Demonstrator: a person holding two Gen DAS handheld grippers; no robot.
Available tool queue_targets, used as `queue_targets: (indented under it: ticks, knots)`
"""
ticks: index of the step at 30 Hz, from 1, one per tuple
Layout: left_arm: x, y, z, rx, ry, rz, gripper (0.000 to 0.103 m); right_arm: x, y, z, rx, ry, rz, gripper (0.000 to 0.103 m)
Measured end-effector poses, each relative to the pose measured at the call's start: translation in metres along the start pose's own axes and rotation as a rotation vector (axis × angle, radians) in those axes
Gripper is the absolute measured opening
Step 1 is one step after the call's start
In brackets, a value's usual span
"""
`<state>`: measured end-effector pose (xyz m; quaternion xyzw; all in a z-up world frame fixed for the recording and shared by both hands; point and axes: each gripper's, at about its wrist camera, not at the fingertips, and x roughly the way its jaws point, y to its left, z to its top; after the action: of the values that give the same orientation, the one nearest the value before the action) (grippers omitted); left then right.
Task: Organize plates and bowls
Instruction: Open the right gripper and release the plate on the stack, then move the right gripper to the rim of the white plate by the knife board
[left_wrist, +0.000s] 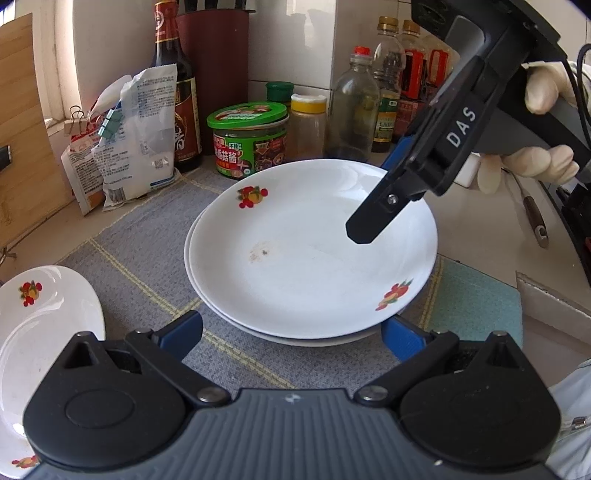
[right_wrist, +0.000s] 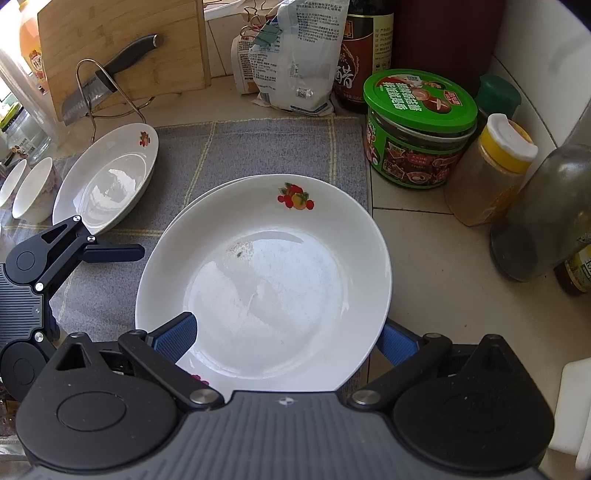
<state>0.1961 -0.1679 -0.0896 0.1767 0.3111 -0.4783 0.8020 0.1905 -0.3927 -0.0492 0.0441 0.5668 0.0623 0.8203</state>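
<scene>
Right gripper straddles the top plate of a two-plate stack on the mat, jaws wide — left gripper wide, empty; third plate and bowls unstacked.

Two stacked plates on grey mat; right gripper above rim

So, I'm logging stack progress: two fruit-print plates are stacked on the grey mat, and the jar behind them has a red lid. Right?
Not quite. The jar has a green lid, not red, as the right wrist view shows. The rest holds: two fruit-print plates are stacked on the grey mat.
</scene>
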Motion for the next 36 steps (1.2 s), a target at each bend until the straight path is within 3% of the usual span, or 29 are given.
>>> queue_targets:
  ticks: [12, 15, 20, 30, 36]
  knots:
    - [0.0, 0.001, 0.0, -0.002, 0.002, -0.002, 0.102, -0.003, 0.002, -0.004, -0.006, -0.004, -0.01, 0.103]
    - [0.002, -0.002, -0.001, 0.014, 0.02, 0.006, 0.102, -0.01, 0.007, -0.003, -0.037, -0.036, 0.027, 0.103]
    - [-0.013, -0.002, 0.002, -0.014, -0.044, 0.008, 0.102, -0.018, 0.026, -0.001, -0.133, -0.08, -0.025, 0.103]
    - [-0.049, 0.004, 0.001, -0.105, -0.12, 0.171, 0.102, -0.022, 0.045, 0.0, -0.166, -0.189, 0.011, 0.103]
    - [-0.072, 0.008, -0.005, -0.214, -0.107, 0.313, 0.102, -0.021, 0.067, 0.006, -0.229, -0.259, 0.015, 0.103]
